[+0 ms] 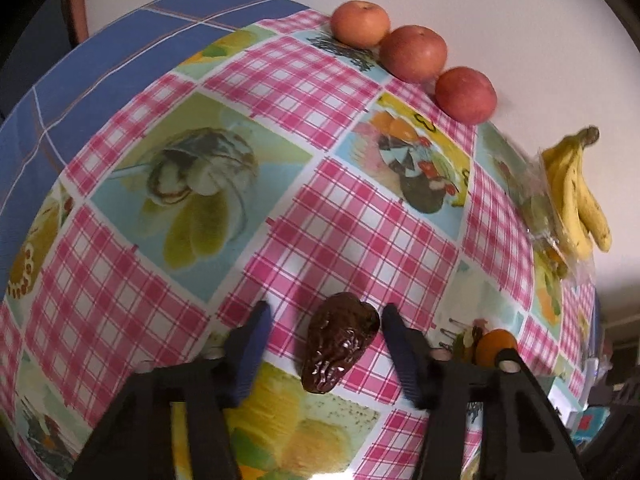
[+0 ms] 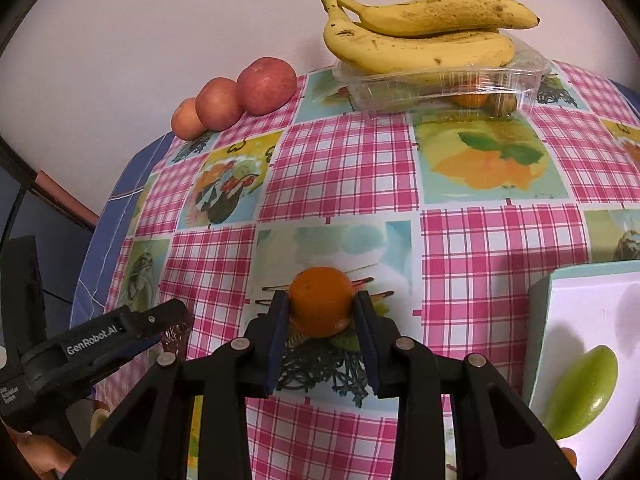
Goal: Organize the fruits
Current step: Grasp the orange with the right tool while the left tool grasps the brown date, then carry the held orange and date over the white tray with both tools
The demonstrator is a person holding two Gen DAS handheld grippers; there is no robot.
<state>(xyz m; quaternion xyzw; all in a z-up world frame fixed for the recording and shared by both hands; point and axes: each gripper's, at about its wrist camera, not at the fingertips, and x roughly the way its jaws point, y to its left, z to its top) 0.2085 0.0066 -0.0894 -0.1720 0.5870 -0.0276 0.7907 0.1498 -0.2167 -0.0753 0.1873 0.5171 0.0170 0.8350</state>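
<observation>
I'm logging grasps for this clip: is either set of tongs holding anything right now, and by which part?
The right tongs clamp the small orange fruit across its sides. The left tongs are open around the dark date, not gripping it.

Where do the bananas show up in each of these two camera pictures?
Left wrist view: the bananas hang at the far right edge, by the wall.
Right wrist view: the bananas sit top centre, lying on a clear plastic box.
Shared landmark: the row of three apples against the wall, top centre in the left view, upper left in the right.
</observation>
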